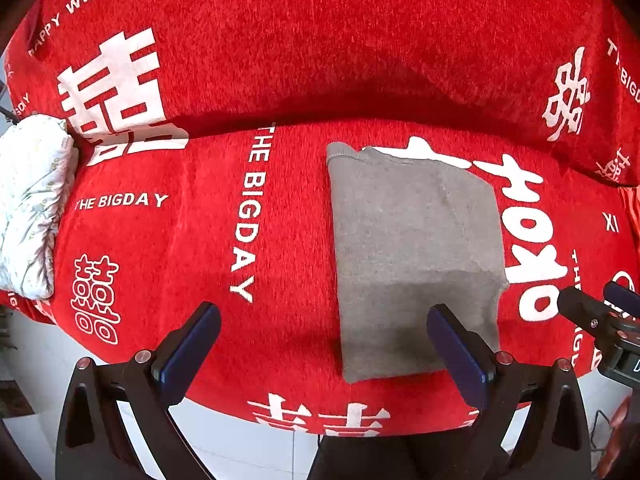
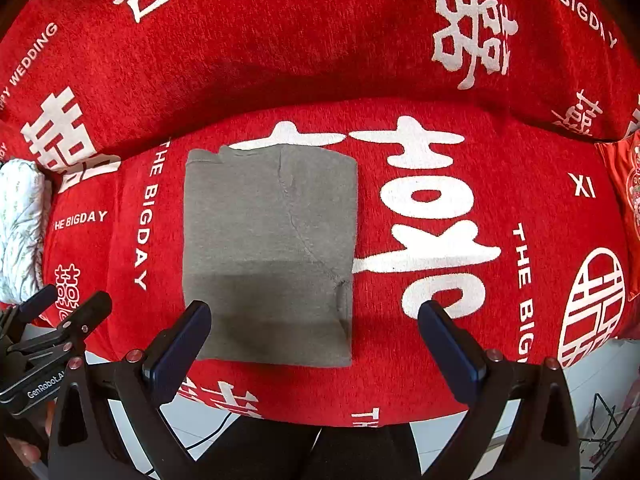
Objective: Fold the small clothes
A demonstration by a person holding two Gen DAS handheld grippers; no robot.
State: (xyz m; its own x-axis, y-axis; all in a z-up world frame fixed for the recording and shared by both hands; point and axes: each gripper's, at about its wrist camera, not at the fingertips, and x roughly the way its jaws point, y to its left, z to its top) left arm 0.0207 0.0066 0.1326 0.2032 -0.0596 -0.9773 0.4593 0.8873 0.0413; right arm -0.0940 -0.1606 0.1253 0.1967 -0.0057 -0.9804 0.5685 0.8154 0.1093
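Observation:
A grey knitted garment (image 1: 412, 248) lies folded into a flat rectangle on the red sofa seat (image 1: 192, 248); the right wrist view shows the grey garment (image 2: 268, 248) with a curved seam across it. My left gripper (image 1: 324, 320) hovers open above the seat, its right finger over the garment's near left corner. My right gripper (image 2: 316, 316) is open too, with the garment's near edge between its fingers and nothing held. Each gripper shows at the edge of the other's view: the right gripper (image 1: 600, 304) and the left gripper (image 2: 68, 304).
The sofa cover is red with white characters and "THE BIGDAY" lettering, and the backrest (image 1: 320, 40) rises behind the seat. A white patterned quilt (image 1: 32, 204) is bundled at the seat's left end. A red cushion (image 2: 624, 204) lies at the right end. White floor tiles (image 1: 248, 448) lie below the seat's front edge.

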